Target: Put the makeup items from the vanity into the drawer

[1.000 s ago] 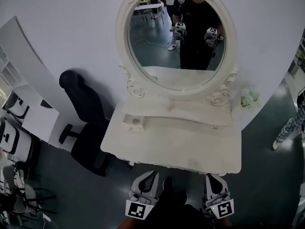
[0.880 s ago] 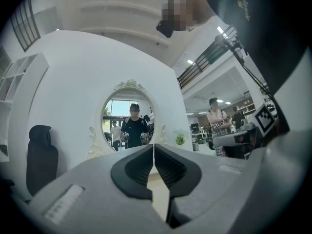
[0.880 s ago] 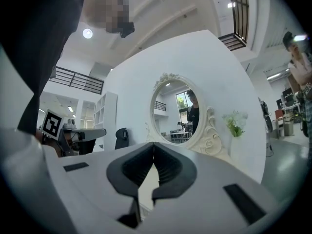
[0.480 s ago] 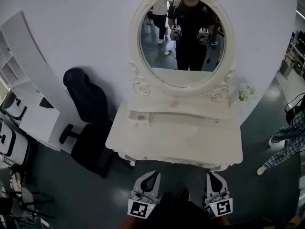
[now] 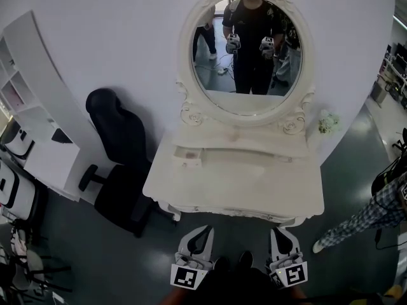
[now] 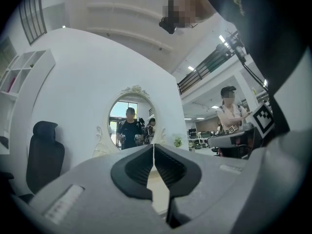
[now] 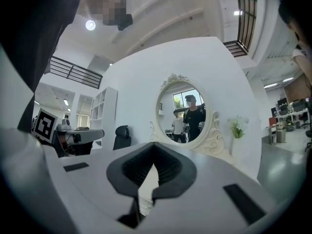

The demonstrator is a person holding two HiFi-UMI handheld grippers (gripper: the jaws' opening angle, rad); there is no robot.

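Note:
The white vanity (image 5: 235, 186) with its oval mirror (image 5: 248, 49) stands in front of me in the head view. On its raised back shelf, at the left, a small open compartment (image 5: 186, 155) holds something brownish, too small to identify. No makeup items can be made out on the top. My left gripper (image 5: 202, 230) and right gripper (image 5: 278, 231) hang side by side just short of the vanity's front edge. Both point level at it, shut and with nothing held. The left gripper (image 6: 154, 148) and right gripper (image 7: 154, 148) show their jaws closed, the mirror beyond them.
A black office chair (image 5: 117, 138) stands left of the vanity, with a white desk and shelving (image 5: 38, 151) further left. A small flowering plant (image 5: 328, 123) sits at the vanity's right. A person in checked trousers (image 5: 359, 218) walks past on the right.
The view has drawn back a little, so the vanity and mirror sit higher in the frame. The passer-by on the right has walked nearer. Both grippers stay shut and side by side.

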